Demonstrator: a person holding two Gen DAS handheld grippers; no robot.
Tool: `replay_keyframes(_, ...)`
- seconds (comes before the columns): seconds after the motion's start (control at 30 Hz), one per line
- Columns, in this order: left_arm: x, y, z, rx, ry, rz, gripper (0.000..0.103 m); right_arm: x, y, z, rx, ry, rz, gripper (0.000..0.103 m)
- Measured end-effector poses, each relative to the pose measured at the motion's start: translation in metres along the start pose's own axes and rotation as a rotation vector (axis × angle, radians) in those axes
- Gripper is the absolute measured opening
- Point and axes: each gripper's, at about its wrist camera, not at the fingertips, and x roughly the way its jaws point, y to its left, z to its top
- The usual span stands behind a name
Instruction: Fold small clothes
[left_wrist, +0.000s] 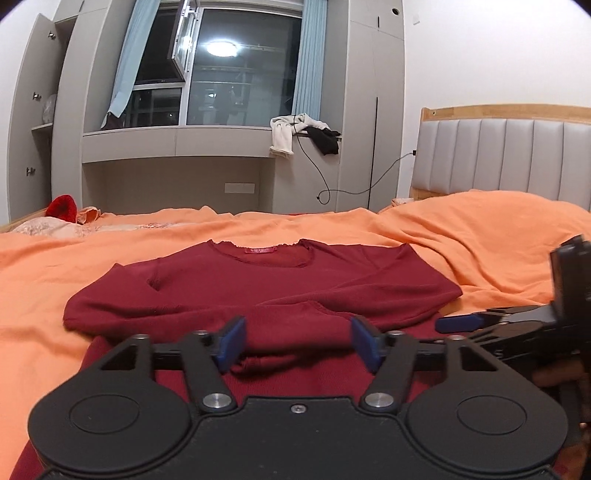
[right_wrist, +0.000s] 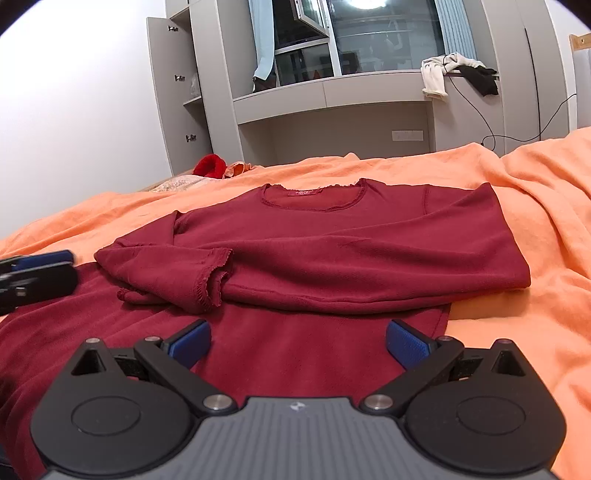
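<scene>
Fingers: left gripper (left_wrist: 298, 341) spread wide, blue pads (left_wrist: 232, 341) apart and gripping nothing, low over the sleeve cuff (right_wrist: 210, 282). Right gripper (right_wrist: 298, 345) likewise wide open and empty, above the lower hem. Item: dark red long-sleeved top (right_wrist: 332, 251), flat on the orange bedspread (left_wrist: 461, 240), neckline away, both sleeves folded across the chest. Surroundings: grey padded headboard (left_wrist: 509, 155) at right; window (left_wrist: 236, 70) with blue curtains; white and black clothes (left_wrist: 295, 134) draped on the sill; red item (left_wrist: 62, 207) at the far bed edge.
</scene>
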Motion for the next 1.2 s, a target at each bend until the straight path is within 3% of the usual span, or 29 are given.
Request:
replay_keyframes(0.13, -0.012, 0.001, 0.002, -0.014, -0.029, 0.052, 0.093, -0.003, -0.002, 0.004, 0.016, 0.003, 0.024, 0.103)
replay_keyframes(0.23, -0.013, 0.011, 0.006, -0.035, -0.046, 0.117, 0.1, -0.008, -0.003, 0.015, 0.047, -0.019, 0.067, 0.103)
replay_keyframes(0.37, -0.004, 0.035, 0.015, -0.081, -0.046, 0.242, 0.102, 0.0, 0.008, 0.032, 0.047, 0.004, 0.154, 0.103)
replay_keyframes(0.5, 0.004, 0.069, 0.026, -0.184, -0.036, 0.383, 0.102, 0.015, 0.029, 0.036, -0.043, 0.007, 0.169, 0.102)
replay_keyframes(0.6, 0.006, 0.092, 0.031, -0.258, -0.035, 0.453, 0.102, 0.028, 0.04, 0.041, -0.088, 0.024, 0.205, 0.094)
replay_keyframes(0.7, 0.007, 0.109, 0.033, -0.31, -0.022, 0.508, 0.102, 0.04, 0.046, 0.045, -0.099, 0.037, 0.241, 0.079)
replay_keyframes(0.77, 0.007, 0.117, 0.032, -0.344, -0.01, 0.523, 0.102, 0.044, 0.051, 0.044, -0.117, 0.044, 0.238, 0.052)
replay_keyframes(0.83, 0.007, 0.124, 0.03, -0.373, 0.008, 0.526, 0.102, 0.043, 0.056, 0.043, -0.154, 0.032, 0.216, 0.035)
replay_keyframes(0.93, 0.007, 0.129, 0.028, -0.393, 0.023, 0.524, 0.102, 0.029, 0.068, 0.039, -0.284, -0.035, 0.197, 0.018)
replay_keyframes(1.07, 0.005, 0.131, 0.027, -0.405, 0.03, 0.517, 0.102, 0.003, 0.1, 0.02, -0.59, -0.126, 0.18, 0.016)
replay_keyframes(1.2, 0.005, 0.132, 0.026, -0.406, 0.033, 0.521, 0.102, -0.018, 0.128, -0.013, -0.869, -0.157, 0.196, 0.016)
